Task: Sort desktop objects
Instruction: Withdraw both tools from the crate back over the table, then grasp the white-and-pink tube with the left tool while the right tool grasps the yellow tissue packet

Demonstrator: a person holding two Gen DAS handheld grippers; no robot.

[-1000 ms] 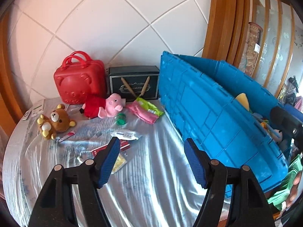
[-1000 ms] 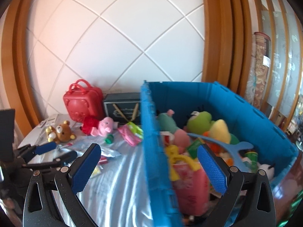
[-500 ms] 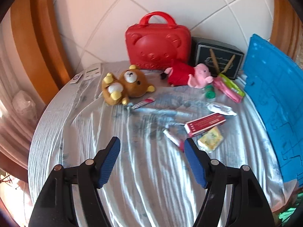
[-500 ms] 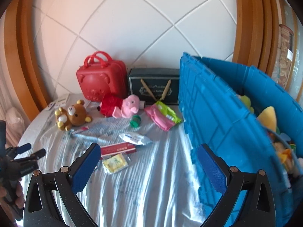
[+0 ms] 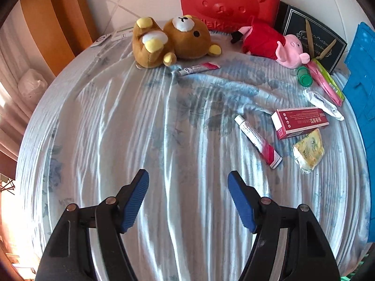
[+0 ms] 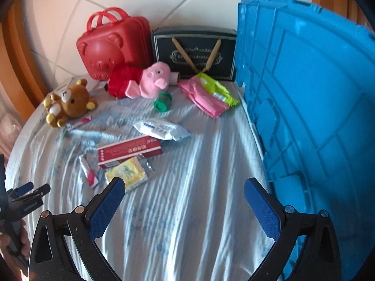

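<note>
Left gripper (image 5: 188, 182) spread, nothing between the blue pads, hovering over bare blue-patterned cloth on the surface (image 5: 112, 126). Right gripper (image 6: 182, 190) likewise spread and empty, above the cloth just beside the blue crate (image 6: 311, 107). Nearest the right gripper's left pad: a yellow sachet (image 6: 126, 172), touching a red carton (image 6: 131, 151), with a white-and-red tube (image 6: 88, 173) just beside. Further out: a white wipes pack (image 6: 160, 128), a green-capped bottle (image 6: 162, 101), a pink-and-green packet (image 6: 209, 93). Toward the wall: a brown bear plush (image 6: 68, 101) with a second small tube (image 5: 198, 68) near it, a pink pig plush (image 6: 140, 80), a red bear-faced case (image 6: 112, 44) and a dark box (image 6: 194, 51). Low at the left edge of the right wrist view: the left gripper's tips, and part of a hand (image 6: 13, 241).
</note>
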